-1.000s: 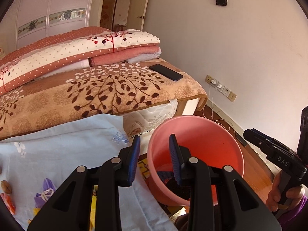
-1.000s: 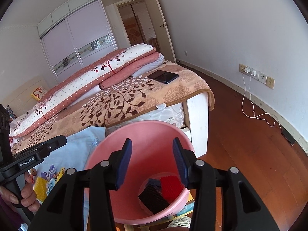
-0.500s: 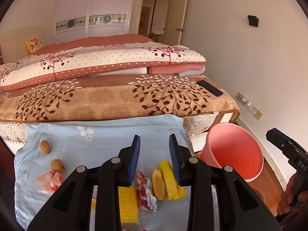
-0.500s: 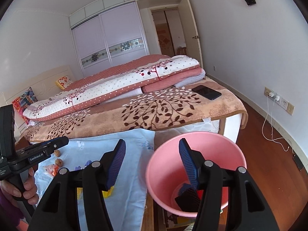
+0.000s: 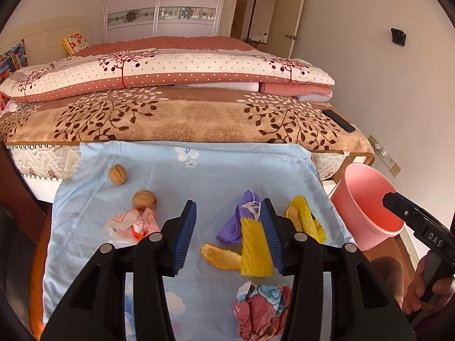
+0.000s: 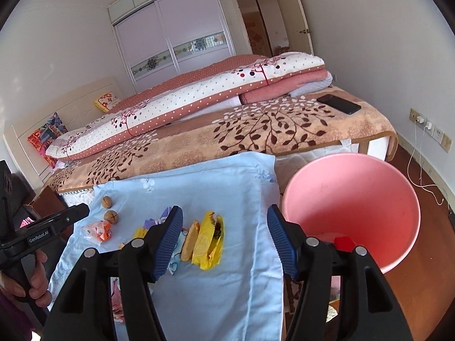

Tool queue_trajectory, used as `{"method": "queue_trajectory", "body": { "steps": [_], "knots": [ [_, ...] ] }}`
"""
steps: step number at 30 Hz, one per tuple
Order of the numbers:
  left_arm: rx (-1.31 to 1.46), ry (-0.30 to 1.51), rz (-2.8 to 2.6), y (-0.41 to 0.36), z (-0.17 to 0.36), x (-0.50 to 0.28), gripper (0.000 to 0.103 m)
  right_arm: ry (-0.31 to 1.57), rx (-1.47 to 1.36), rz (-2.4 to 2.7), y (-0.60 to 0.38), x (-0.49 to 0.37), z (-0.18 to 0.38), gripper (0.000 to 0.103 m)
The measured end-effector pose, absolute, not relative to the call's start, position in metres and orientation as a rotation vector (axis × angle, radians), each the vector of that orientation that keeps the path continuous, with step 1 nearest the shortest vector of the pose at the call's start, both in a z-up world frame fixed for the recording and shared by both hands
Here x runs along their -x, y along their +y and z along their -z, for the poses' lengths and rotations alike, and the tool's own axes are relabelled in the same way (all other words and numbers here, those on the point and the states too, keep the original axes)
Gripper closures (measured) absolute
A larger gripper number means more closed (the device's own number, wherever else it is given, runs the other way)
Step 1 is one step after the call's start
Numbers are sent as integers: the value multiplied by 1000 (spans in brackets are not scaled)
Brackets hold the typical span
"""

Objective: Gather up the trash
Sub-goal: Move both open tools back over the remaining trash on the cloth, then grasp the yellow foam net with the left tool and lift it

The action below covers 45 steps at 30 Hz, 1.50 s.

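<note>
Trash lies on a light blue cloth (image 5: 204,176): two walnuts (image 5: 117,174), an orange-white wrapper (image 5: 129,226), a purple wrapper (image 5: 241,216), a yellow ribbed piece (image 5: 254,253), an orange peel (image 5: 220,255), a yellow wrapper (image 6: 209,241) and a crumpled red-blue wrapper (image 5: 261,309). My left gripper (image 5: 229,236) hovers over the cloth, jaws opening, nothing pressed between the pads; the yellow ribbed piece lies below its right pad. My right gripper (image 6: 224,238) hangs above the yellow wrapper, jaws opening and empty. The pink bucket (image 6: 352,199) stands right of the cloth with a red scrap (image 6: 344,243) inside.
Behind the cloth is a bed with a brown leaf-patterned blanket (image 5: 184,113), a folded dotted quilt (image 5: 170,71) and a black phone (image 5: 339,120). Wall sockets with white cables (image 6: 423,122) sit at the right above the wooden floor. A hand (image 6: 31,278) grips the left tool.
Both views have swung left from the pink bucket to the blue cloth with its trash. Both pairs of jaws stand wider apart than before.
</note>
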<state>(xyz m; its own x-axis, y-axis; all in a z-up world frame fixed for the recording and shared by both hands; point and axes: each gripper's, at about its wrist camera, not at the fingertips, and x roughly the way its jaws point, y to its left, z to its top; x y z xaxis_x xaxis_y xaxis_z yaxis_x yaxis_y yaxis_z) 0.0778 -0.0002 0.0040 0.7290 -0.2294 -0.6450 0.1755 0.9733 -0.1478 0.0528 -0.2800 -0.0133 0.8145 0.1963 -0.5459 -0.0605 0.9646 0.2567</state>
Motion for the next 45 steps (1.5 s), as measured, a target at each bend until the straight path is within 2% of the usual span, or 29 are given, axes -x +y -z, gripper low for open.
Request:
{"method": "queue_trajectory", "body": {
  "steps": [11,23,26,31,45],
  "knots": [
    [-52,820,343,-33,46,-71,56,706,-217,-161,-262,-46,42,42],
    [-31,904,357,-31,73,-89,56,783,-264,-170,-258,-51,56,42],
    [-35,915,360,-33,75,-90,66,782,-274,-169,-258,-47,53,42],
    [-16,939,366,-36,78,-91,91,768,-312,-163,-261,-35,47,42],
    [67,743,347,10,15,-64,94,779,-371,-193,-249,-24,41,42]
  ]
}}
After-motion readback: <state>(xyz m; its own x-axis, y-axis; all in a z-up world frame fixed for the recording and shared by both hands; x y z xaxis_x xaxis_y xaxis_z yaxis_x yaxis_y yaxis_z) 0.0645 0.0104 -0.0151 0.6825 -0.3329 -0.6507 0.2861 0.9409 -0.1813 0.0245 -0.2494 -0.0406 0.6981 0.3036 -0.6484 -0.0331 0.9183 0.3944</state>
